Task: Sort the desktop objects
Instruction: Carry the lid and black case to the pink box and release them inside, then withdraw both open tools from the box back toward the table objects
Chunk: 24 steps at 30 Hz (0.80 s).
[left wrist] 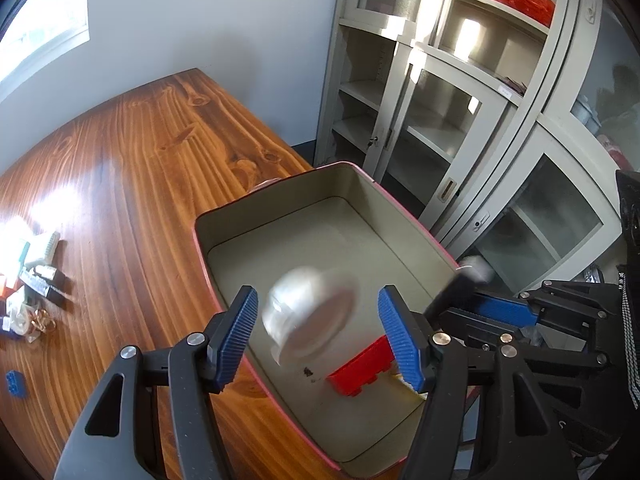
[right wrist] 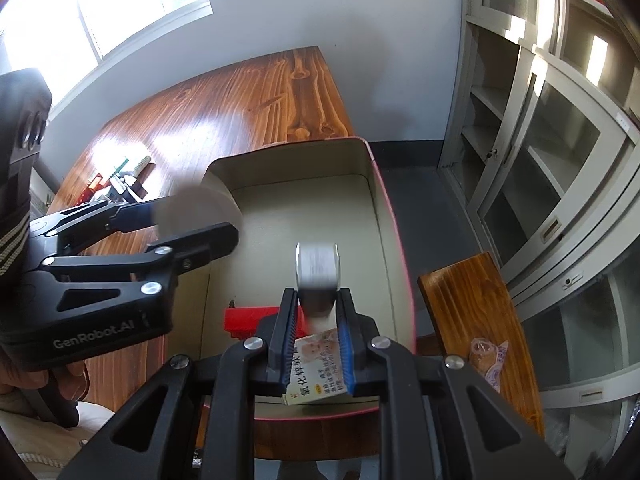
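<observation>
Far left of the left wrist view, your pile of small desktop items (left wrist: 30, 280) sits on the wooden table (left wrist: 140, 152), a blue brick (left wrist: 15, 383) lying lower left. Your left gripper (left wrist: 318, 334) hangs spread wide over the tin box (left wrist: 280, 196), and a blurred roll of tape (left wrist: 310, 312) sits between the pads, touching neither. A red brick (left wrist: 362, 366) lies on the box floor, lower right. In the right wrist view, your right gripper (right wrist: 316, 344) is clamped on a second tape roll (right wrist: 318, 276), above a printed carton (right wrist: 318, 376).
</observation>
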Each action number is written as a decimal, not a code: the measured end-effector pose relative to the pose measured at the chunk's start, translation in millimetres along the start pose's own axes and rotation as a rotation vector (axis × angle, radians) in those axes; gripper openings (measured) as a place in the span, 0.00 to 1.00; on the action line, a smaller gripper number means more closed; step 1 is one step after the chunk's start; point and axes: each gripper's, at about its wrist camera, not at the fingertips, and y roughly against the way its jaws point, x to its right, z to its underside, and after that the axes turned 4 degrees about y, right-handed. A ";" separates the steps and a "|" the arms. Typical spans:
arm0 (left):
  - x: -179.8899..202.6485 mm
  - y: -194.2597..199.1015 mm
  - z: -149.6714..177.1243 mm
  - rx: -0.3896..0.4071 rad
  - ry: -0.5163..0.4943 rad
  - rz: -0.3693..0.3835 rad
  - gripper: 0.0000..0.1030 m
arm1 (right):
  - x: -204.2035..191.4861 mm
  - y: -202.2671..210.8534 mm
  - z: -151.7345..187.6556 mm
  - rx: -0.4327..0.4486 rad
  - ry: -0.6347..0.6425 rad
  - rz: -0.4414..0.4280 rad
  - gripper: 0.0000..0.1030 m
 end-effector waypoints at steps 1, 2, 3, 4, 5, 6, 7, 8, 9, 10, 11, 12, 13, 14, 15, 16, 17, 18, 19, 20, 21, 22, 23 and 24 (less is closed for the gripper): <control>-2.9 1.2 0.9 0.000 0.003 0.000 0.68 | -2.1 -0.4 -0.4 0.000 0.003 0.000 0.21; -5.0 2.2 2.0 0.001 0.007 -0.001 0.68 | -4.0 -0.4 -1.0 0.000 0.005 0.002 0.21; -7.0 3.4 2.8 0.003 0.011 -0.001 0.69 | -6.3 -0.3 -1.1 0.001 0.008 0.004 0.21; -8.7 4.9 3.5 0.005 0.011 -0.001 0.69 | -9.1 -0.3 -0.8 0.001 0.009 0.007 0.21; -10.1 6.5 4.3 0.007 0.012 -0.002 0.69 | -10.0 0.0 -1.2 0.002 0.009 0.009 0.21; -11.8 8.1 4.8 0.011 0.013 -0.003 0.69 | -10.7 0.3 -1.8 0.004 0.009 0.014 0.21; -13.2 9.3 5.2 0.013 0.014 -0.004 0.69 | -11.1 0.6 -1.9 0.005 0.006 0.015 0.21; -14.5 10.2 5.5 0.014 0.017 -0.006 0.69 | -11.9 0.5 -2.3 0.005 0.003 0.016 0.21; -16.3 11.2 5.9 0.016 0.019 -0.007 0.69 | -12.2 0.8 -2.3 0.006 0.000 0.019 0.21; -17.9 12.1 6.4 0.017 0.020 -0.009 0.69 | -12.7 1.1 -2.6 0.007 -0.004 0.021 0.21; -19.1 12.8 6.7 0.017 0.020 -0.010 0.69 | -13.2 0.8 -3.2 0.007 -0.006 0.022 0.21; -20.4 13.3 7.2 0.016 0.021 -0.012 0.69 | -13.7 0.9 -3.2 0.008 -0.009 0.024 0.21; -21.8 13.9 7.6 0.015 0.020 -0.012 0.69 | -14.6 1.0 -3.3 0.009 -0.011 0.026 0.21; -23.5 14.5 8.5 0.014 0.020 -0.012 0.69 | -15.9 0.5 -4.3 0.009 -0.013 0.027 0.21; -25.2 15.2 9.6 0.014 0.019 -0.011 0.69 | -17.9 -0.2 -4.5 0.008 -0.015 0.028 0.21; -26.8 15.7 10.5 0.013 0.020 -0.009 0.69 | -20.0 -1.0 -4.9 0.005 -0.014 0.030 0.21; -29.2 16.0 11.9 0.011 0.021 -0.007 0.69 | -22.3 -1.7 -5.4 0.003 -0.014 0.031 0.21; -31.6 15.8 12.9 0.007 0.024 -0.006 0.69 | -25.0 -2.5 -5.8 0.002 -0.011 0.032 0.21; -34.2 15.7 14.2 0.003 0.026 -0.005 0.69 | -27.7 -3.2 -6.5 0.001 -0.009 0.033 0.22; -37.4 15.0 15.2 -0.003 0.031 -0.005 0.69 | -30.7 -3.5 -6.2 0.001 -0.007 0.033 0.24; -40.4 15.1 16.2 -0.008 0.033 -0.005 0.69 | -33.6 -3.5 -6.5 0.003 -0.004 0.034 0.31; -43.0 15.3 17.0 -0.011 0.035 -0.006 0.69 | -36.8 -3.2 -6.7 0.007 -0.001 0.036 0.39; -45.5 15.9 17.8 -0.014 0.038 -0.007 0.69 | -39.5 -2.3 -6.4 0.012 -0.001 0.038 0.44; -47.8 16.6 18.3 -0.014 0.039 -0.007 0.69 | -42.3 -1.2 -6.6 0.020 0.000 0.042 0.52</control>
